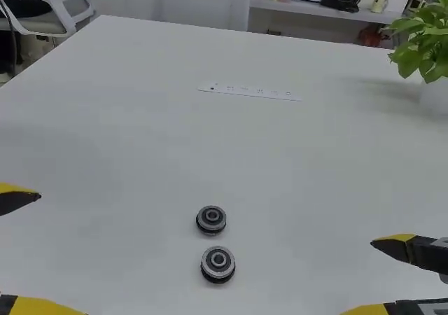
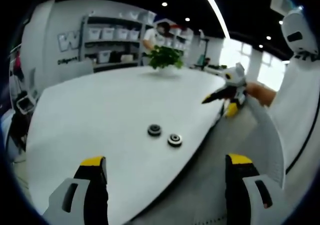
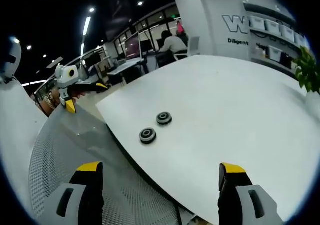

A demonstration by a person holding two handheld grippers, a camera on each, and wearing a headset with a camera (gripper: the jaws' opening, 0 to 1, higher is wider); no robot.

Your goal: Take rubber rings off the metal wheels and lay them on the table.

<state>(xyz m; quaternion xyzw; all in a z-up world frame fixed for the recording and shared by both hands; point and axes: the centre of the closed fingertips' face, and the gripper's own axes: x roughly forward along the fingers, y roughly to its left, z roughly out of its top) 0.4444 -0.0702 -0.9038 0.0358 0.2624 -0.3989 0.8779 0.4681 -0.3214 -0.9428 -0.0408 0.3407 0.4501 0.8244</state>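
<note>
Held left tool [image 2: 166,160] and right tool [image 3: 160,167] apart, empty; wheels [image 1: 211,219] ahead between them. Looked best to pin nearer wheel [image 1: 218,262] with one, peel ring [image 1: 218,278] with other.

The left gripper [image 2: 165,160] is held at the near left with its two yellow-tipped jaws spread wide and nothing between them. The right gripper [image 3: 161,166] sits at the near right, its jaws just as wide apart and also holding nothing. The two are well apart and both point forward at about the same height. In the left gripper view, a hand [image 2: 257,92] grips the right gripper from behind, with a white sleeve [image 2: 295,105] running back from it toward the person's body.
</note>
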